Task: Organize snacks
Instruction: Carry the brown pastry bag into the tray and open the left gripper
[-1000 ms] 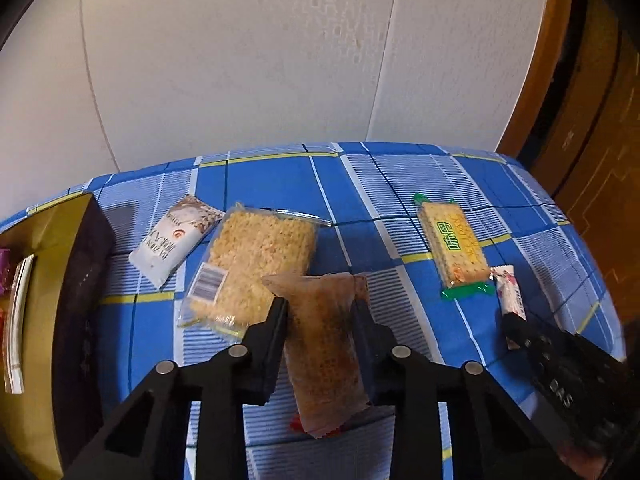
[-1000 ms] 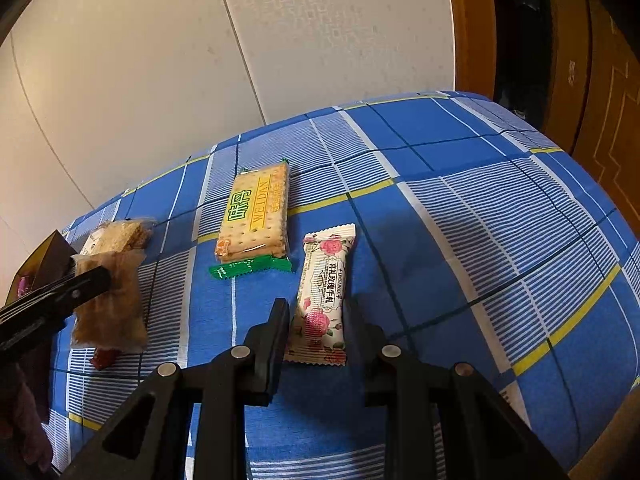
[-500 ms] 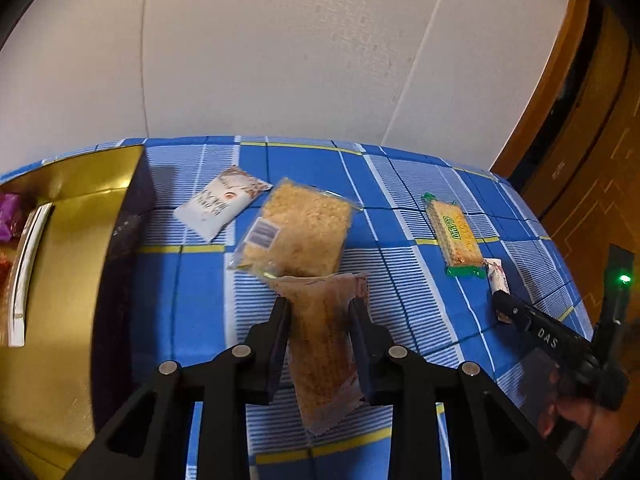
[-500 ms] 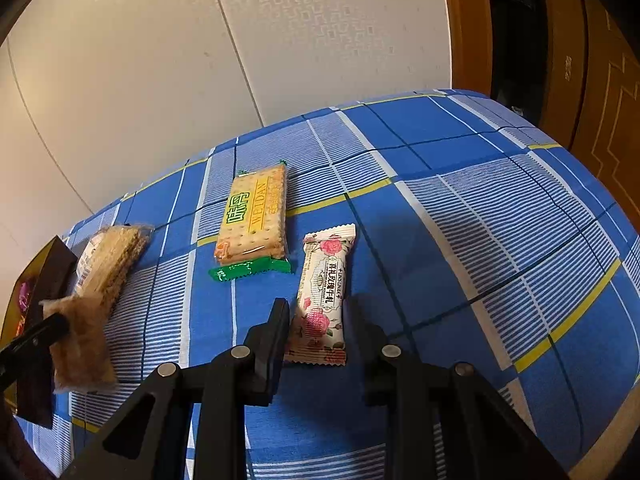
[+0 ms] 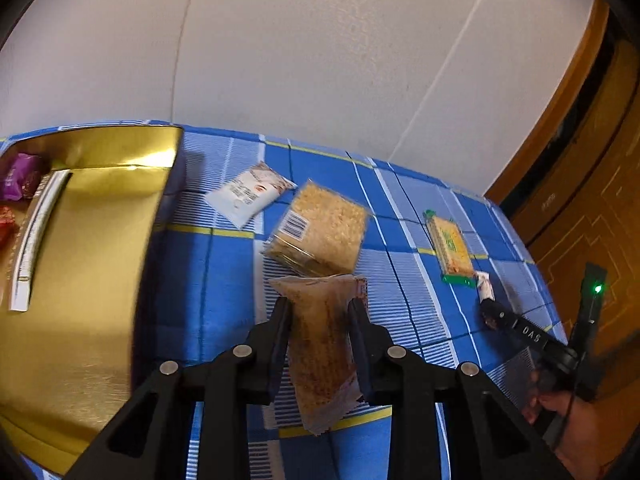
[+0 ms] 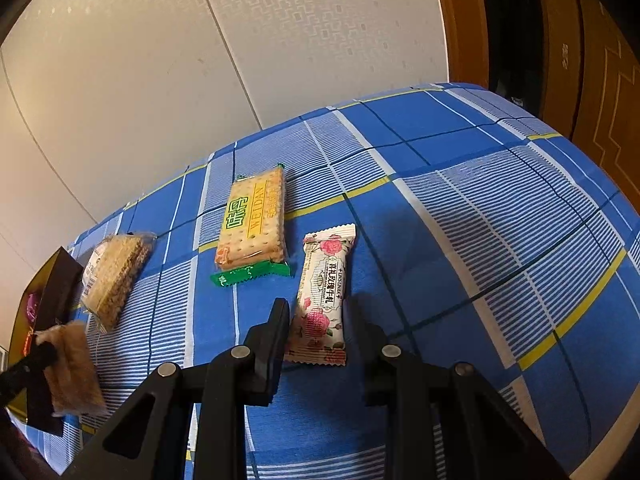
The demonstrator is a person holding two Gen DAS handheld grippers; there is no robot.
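Brown packet (image 5: 320,344) is going to the gold box (image 5: 92,280) next, we're judging. The pinch is sitting mid-length and the film is crinkly, so the loose lower end is dangling. A good carry is lifting that tail clear of the box's dark side wall, getting well over the bare gold floor, lowering, and only then letting go. Dropping from height risks it bouncing onto the wrappers already inside.

Fingers: we're seeing the left gripper (image 5: 320,304) pinching the brown packet across its width, both pads pressed on it, packet off the cloth and just beside the box, on its open-table side. The right gripper (image 6: 320,304) is sitting well apart from the box. Its fingers are drawn in narrow on the near end of the rose packet (image 6: 324,280), which is lying flat on the blue check cloth (image 6: 480,220), not lifted. How hard the pads are biting, we're not able to tell.

Further out, we're noting the clear pack of pale crisps (image 5: 320,232) and the white packet (image 5: 250,194) near the box. The green-edged cracker pack (image 6: 254,220) is lying farther from it, and a purple wrapper (image 5: 20,176) is lying inside the box at its far end.
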